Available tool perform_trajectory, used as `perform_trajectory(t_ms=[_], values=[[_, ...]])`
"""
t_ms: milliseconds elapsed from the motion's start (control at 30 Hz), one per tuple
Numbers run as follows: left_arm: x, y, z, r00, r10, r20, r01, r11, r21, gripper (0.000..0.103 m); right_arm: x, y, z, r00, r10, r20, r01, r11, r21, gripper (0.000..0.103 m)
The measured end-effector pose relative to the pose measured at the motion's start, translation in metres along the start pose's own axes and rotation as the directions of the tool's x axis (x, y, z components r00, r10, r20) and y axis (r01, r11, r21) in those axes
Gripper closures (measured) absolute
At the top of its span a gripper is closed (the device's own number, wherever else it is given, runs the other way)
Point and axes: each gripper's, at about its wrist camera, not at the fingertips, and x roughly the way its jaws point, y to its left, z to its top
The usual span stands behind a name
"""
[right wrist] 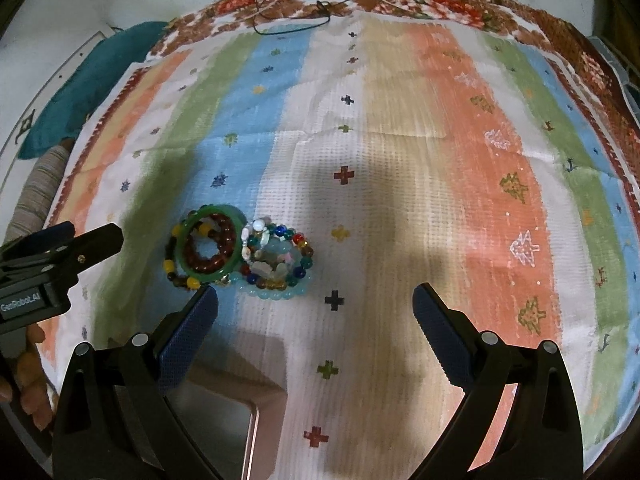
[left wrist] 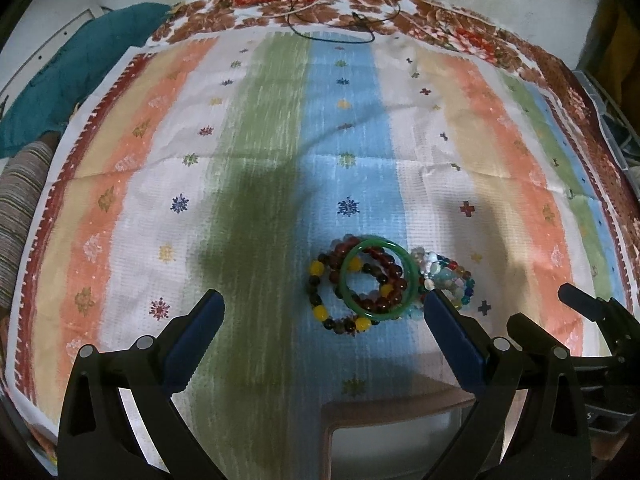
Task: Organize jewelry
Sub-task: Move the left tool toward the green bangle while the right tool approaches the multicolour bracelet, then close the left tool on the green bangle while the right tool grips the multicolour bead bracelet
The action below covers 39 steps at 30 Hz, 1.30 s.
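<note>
Bracelets lie heaped together on the striped cloth (left wrist: 256, 128) that covers the table. On top we see a green bangle (left wrist: 378, 278), resting over a dark red bead bracelet (left wrist: 384, 280) and a bracelet of yellow and dark beads (left wrist: 322, 296). Just beside them, touching on the right, sits a cluster of multicoloured bead bracelets (right wrist: 276, 256) with a pale blue bead bracelet (right wrist: 276, 294) at its near edge.

Our left gripper (left wrist: 322, 312) hovers over the cloth with its blue-padded fingers (left wrist: 452, 340) spread wide and nothing between them; the heap lies ahead, nearer the right-hand finger. Our right gripper (right wrist: 314, 308) is likewise wide open and empty, and the heap sits just beyond its left-hand finger (right wrist: 188, 332).

At the near edge, between the fingers, part of a pinkish tray (right wrist: 240, 420) shows on the cloth. Thin cords (left wrist: 332, 8) lie at the far floral border. A teal cloth (left wrist: 76, 68) lies beyond the table's left edge.
</note>
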Motion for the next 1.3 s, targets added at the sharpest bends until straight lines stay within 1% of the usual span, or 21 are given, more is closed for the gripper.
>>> perform_trajectory(t_ms=[267, 400, 567, 700, 767, 933, 1000, 1067, 1133, 1167, 1200, 1267, 1300], values=[[0.018, -0.001, 0.004, 0.999, 0.01, -0.032, -0.009, 1.0, 0.022, 0.006, 0.02, 0.001, 0.008, 0.999, -0.005, -0.034, 0.005, 1.0, -0.004, 0.004], [0.029, -0.001, 0.007, 0.998, 0.02, -0.053, -0.019, 1.0, 0.026, 0.014, 0.026, 0.001, 0.011, 0.999, -0.012, -0.044, 0.012, 1.0, -0.002, 0.004], [0.042, -0.003, 0.007, 0.996, 0.034, -0.083, -0.03, 0.999, 0.042, 0.019, 0.035, -0.001, 0.015, 0.998, -0.021, -0.052, 0.021, 1.0, 0.005, 0.004], [0.051, -0.002, 0.008, 0.994, 0.037, -0.099, -0.032, 0.998, 0.048, 0.021, 0.041, -0.001, 0.019, 0.998, -0.021, -0.06, 0.022, 1.0, 0.011, 0.005], [0.054, -0.003, 0.008, 0.994, 0.031, -0.102, -0.026, 0.998, 0.051, 0.022, 0.045, -0.001, 0.02, 0.997, -0.018, -0.068, 0.019, 1.0, 0.013, 0.015], [0.059, -0.007, 0.01, 0.994, 0.009, -0.11, -0.002, 0.998, 0.062, 0.026, 0.054, -0.001, 0.024, 0.996, -0.02, -0.082, 0.021, 1.0, 0.013, 0.016], [0.063, -0.009, 0.01, 0.993, 0.005, -0.119, 0.003, 0.998, 0.069, 0.03, 0.056, -0.001, 0.025, 0.996, -0.018, -0.087, 0.019, 1.0, 0.012, 0.019], [0.067, -0.012, 0.01, 0.992, 0.005, -0.129, 0.005, 0.997, 0.077, 0.032, 0.061, 0.0, 0.027, 0.995, -0.014, -0.096, 0.015, 1.0, 0.014, 0.029], [0.072, -0.012, 0.01, 0.99, 0.012, -0.14, -0.001, 0.997, 0.076, 0.039, 0.064, 0.0, 0.027, 0.995, -0.01, -0.104, 0.012, 1.0, 0.018, 0.034], [0.073, -0.012, 0.01, 0.989, 0.012, -0.144, -0.001, 0.997, 0.075, 0.043, 0.066, 0.0, 0.027, 0.994, -0.008, -0.106, 0.01, 1.0, 0.018, 0.036], [0.075, -0.012, 0.011, 0.989, 0.013, -0.148, -0.002, 0.997, 0.074, 0.045, 0.067, 0.0, 0.027, 0.994, -0.006, -0.109, 0.008, 1.0, 0.019, 0.038], [0.077, -0.012, 0.01, 0.988, 0.016, -0.151, -0.004, 0.997, 0.077, 0.046, 0.071, -0.001, 0.028, 0.993, -0.001, -0.116, 0.004, 1.0, 0.026, 0.045], [0.079, -0.012, 0.01, 0.988, 0.017, -0.154, -0.005, 0.997, 0.079, 0.047, 0.073, -0.002, 0.027, 0.992, 0.005, -0.122, -0.001, 1.0, 0.03, 0.047]])
